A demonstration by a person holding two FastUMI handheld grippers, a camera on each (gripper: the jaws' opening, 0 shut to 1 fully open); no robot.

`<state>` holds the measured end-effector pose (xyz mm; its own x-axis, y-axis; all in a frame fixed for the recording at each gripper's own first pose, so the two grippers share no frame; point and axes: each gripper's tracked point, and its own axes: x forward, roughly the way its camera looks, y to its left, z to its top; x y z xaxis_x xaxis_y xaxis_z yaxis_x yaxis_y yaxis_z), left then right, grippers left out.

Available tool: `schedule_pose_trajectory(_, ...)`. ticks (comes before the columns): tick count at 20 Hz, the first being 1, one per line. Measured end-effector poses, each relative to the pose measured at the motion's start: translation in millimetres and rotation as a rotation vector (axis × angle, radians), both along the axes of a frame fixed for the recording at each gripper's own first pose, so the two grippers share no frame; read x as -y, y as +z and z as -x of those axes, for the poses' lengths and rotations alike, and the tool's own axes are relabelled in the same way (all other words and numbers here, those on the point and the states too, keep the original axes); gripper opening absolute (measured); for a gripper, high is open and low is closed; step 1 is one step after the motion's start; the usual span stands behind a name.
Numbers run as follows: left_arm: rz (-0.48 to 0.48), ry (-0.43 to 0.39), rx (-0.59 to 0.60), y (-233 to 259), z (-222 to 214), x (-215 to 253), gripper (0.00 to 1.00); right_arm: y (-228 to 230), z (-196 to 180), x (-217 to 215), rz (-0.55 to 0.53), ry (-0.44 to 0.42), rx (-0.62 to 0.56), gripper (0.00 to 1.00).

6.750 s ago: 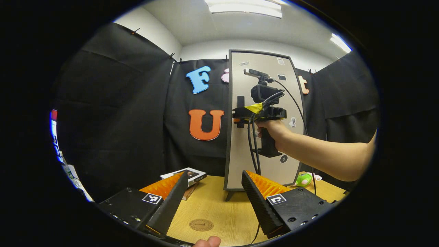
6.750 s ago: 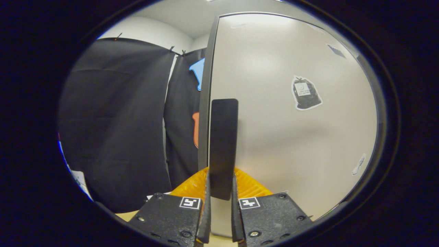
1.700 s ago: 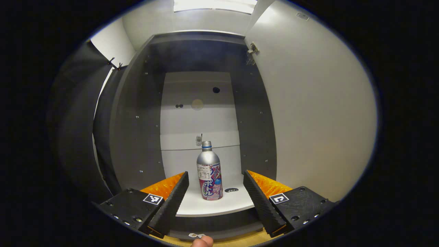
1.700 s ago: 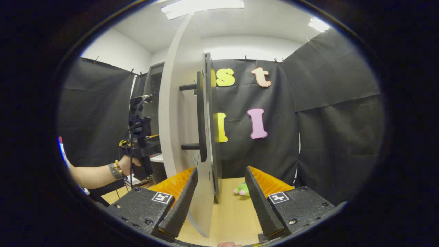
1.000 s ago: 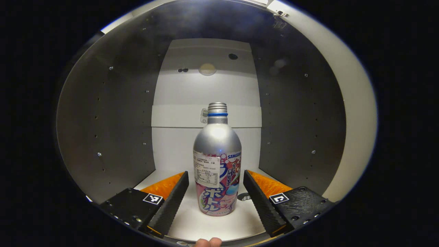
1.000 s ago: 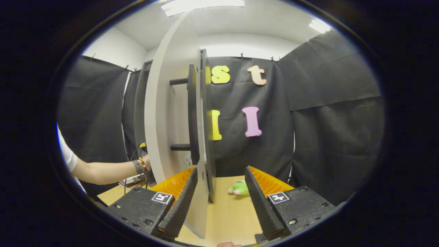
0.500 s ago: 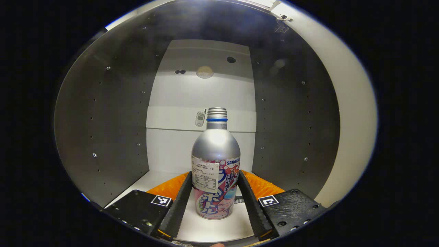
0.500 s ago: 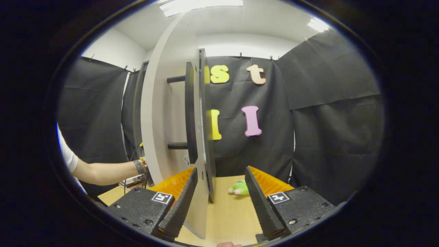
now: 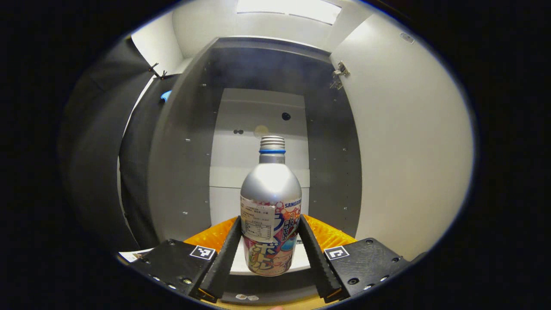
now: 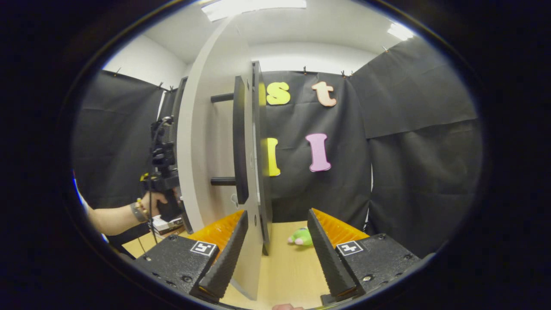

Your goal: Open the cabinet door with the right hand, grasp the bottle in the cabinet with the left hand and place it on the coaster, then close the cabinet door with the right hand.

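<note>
1. Clamping the bottle (image 9: 270, 224): left gripper (image 9: 269, 252) has both fingers pressed on its labelled lower body, 1 each side; bottle upright, silver shoulder and threaded neck with blue ring above the fingers.
2. Bottle sits at the near edge of the cabinet (image 9: 185, 163), base in front of the pale shelf (image 9: 234, 265); can't tell if the base touches anything.
3. Cabinet door (image 9: 409, 150) swung open on the right in left gripper view, hinge (image 9: 338, 75) at top.
4. Right gripper (image 10: 275, 254) wide open, holding nothing; near edge of the cabinet door (image 10: 252, 224) stands between its fingers, close to the left finger, contact unclear.
5. Door handle (image 10: 239, 142) a dark bar on 2 posts, above the right gripper.
6. Right gripper view: left gripper (image 10: 163, 172) with hand (image 10: 150, 204) far left beyond the door.
7. Green plush toy (image 10: 301, 236) on the wooden surface (image 10: 288, 275), far past the door.
</note>
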<state>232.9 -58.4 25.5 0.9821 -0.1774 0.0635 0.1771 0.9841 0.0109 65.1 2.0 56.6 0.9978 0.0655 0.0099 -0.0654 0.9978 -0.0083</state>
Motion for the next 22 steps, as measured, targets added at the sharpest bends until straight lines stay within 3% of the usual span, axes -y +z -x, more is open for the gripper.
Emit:
schedule_pose_trajectory(2,-0.011,0.032,0.011,-7,38,-21,0.77,0,0,-1,-0.003,0.008,-0.002,0.87)
schedule_pose_trajectory(5,-0.062,0.146,0.038,-30,94,-64,0.76,2,0,-1,-0.005,0.021,0.006,0.87)
schedule_pose_trajectory(9,-0.137,0.291,-0.049,-105,152,-113,0.76,3,0,-1,-0.011,0.025,0.013,0.87)
schedule_pose_trajectory(11,-0.112,0.318,-0.118,-151,174,-129,0.77,3,0,-1,-0.009,0.025,0.017,0.87)
schedule_pose_trajectory(15,-0.059,0.424,-0.171,-210,197,-169,0.76,3,3,-1,0.013,0.022,0.010,0.87)
schedule_pose_trajectory(22,-0.071,0.545,-0.283,-293,203,-220,0.77,5,6,-3,0.032,0.008,-0.001,0.87)
